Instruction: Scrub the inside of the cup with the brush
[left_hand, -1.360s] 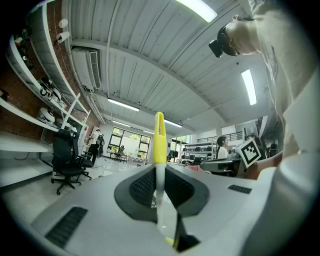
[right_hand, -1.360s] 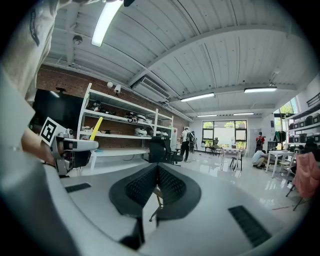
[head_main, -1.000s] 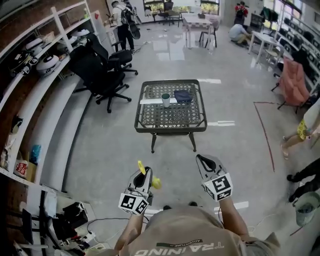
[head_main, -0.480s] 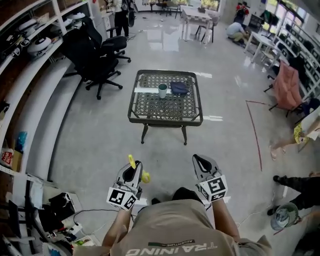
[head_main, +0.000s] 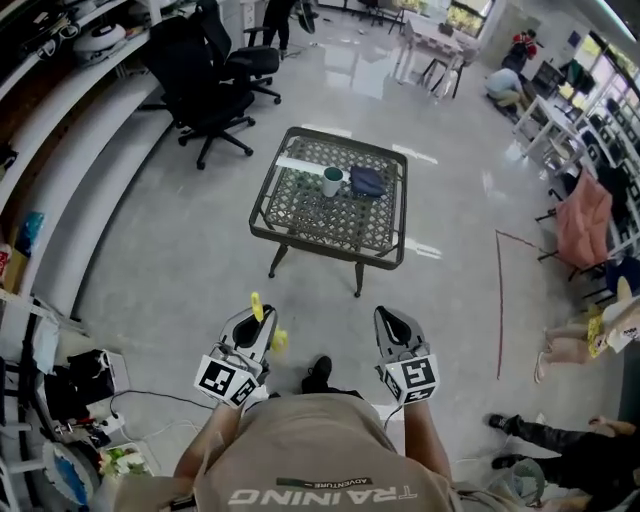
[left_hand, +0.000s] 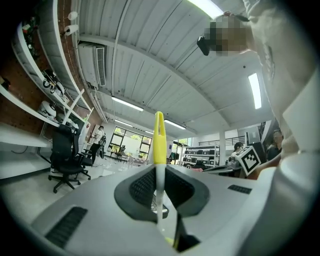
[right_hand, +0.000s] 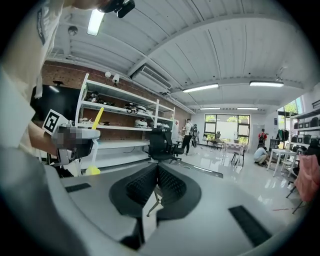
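A green cup (head_main: 332, 181) stands upright toward the back of a dark wicker table (head_main: 320, 243), some way ahead of both grippers. My left gripper (head_main: 252, 322) is shut on a brush (head_main: 257, 306) with a yellow handle sticking up and a yellow head (head_main: 279, 341) below. In the left gripper view the brush (left_hand: 159, 135) stands upright, its white stem pinched in the left gripper (left_hand: 159, 196). My right gripper (head_main: 388, 318) is held beside it, shut and empty; in its own view the right gripper (right_hand: 156, 186) has its pads together, and the brush (right_hand: 97, 119) shows at the left.
A folded dark blue cloth (head_main: 367, 181) lies right of the cup. A black office chair (head_main: 215, 70) stands left of the table, with white shelves (head_main: 60, 60) along the left wall. Cables and boxes (head_main: 85, 385) lie at my lower left. People are at the back and right.
Both grippers have been carried forward together as the person steps toward the table, which now looks slightly nearer and turned in the view. The grip on the brush is unchanged.
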